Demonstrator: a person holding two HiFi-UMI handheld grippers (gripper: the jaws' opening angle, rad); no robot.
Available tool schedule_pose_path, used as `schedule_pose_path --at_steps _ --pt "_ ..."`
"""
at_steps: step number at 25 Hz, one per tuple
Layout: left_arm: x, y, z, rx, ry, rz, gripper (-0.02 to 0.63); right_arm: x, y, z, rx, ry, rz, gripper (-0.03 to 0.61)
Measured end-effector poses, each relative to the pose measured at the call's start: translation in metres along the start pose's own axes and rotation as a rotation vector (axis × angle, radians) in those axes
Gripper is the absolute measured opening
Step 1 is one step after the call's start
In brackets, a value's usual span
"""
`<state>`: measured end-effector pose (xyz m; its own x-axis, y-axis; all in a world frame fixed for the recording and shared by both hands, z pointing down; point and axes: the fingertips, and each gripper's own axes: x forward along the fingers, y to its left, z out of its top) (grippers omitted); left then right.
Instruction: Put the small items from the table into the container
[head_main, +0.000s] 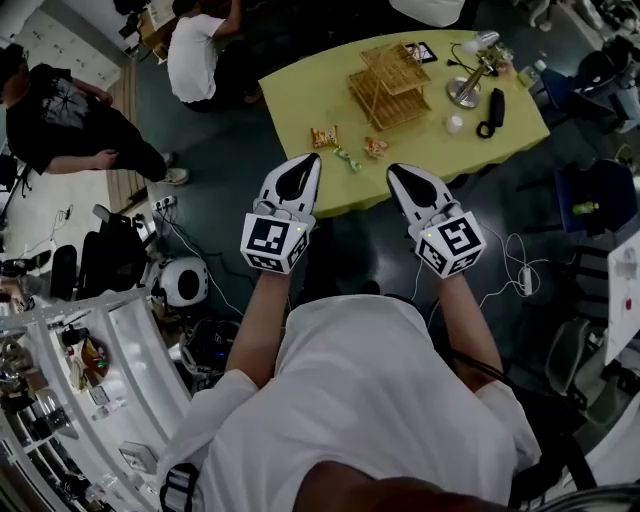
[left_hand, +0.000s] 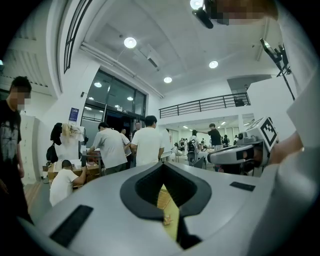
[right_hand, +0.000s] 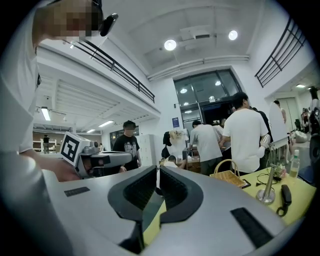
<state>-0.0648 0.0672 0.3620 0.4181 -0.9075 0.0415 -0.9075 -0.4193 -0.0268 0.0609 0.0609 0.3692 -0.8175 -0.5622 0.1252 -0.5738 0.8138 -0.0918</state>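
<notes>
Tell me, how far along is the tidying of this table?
Barely begun. Nothing looks done: three small snack packets lie on the yellow table near the wicker basket. In hand: nothing; the left claw and right claw are both shut and empty, at the table's near edge. Left: picking up every packet and dropping it in the basket.

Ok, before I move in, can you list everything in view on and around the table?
table: one, yellow-green, ahead of the person
basket: one, tan, slatted, middle of the table
snack packets: three, orange and greenish, near the table's front edge, outside the basket
lamp: one, silver, right of the basket
black item: one, beside the lamp; cannot tell what it is
bystanders: two, one in white beyond the table, one in black at far left
left tongs: white and black, shut, empty, by the table's near edge
right tongs: white and black, shut, empty, by the table's near edge
</notes>
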Motion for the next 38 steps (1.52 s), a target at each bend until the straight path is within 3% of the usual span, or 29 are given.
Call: schedule_pose_path --at_steps 14,21,28,33,37,38 --pt "0.1 0.114 0.007 0.07 -0.023 -0.195 0.008 0.125 -0.063 0.031 0.005 -0.027 -0.173 0.015" --pt "0.133 0.122 0.0 0.06 -0.025 -0.278 0.008 0.137 -0.077 0.025 0.022 -0.02 -0.238 0.015" --pt "0.165 0.12 -0.014 0.043 -0.003 -0.275 0.008 0.132 -0.111 0.021 0.046 -0.001 -0.234 0.015" --pt "0.181 0.114 -0.059 0.145 0.099 -0.335 0.009 0.133 -0.128 0.013 0.067 0.027 -0.212 0.016" --pt "0.194 0.121 -0.119 0.169 0.214 -0.384 0.014 0.132 -0.132 0.001 0.082 0.052 -0.221 0.015" --pt "0.196 0.122 -0.137 0.166 0.25 -0.4 0.048 0.131 -0.133 -0.002 0.088 0.057 -0.226 0.015"
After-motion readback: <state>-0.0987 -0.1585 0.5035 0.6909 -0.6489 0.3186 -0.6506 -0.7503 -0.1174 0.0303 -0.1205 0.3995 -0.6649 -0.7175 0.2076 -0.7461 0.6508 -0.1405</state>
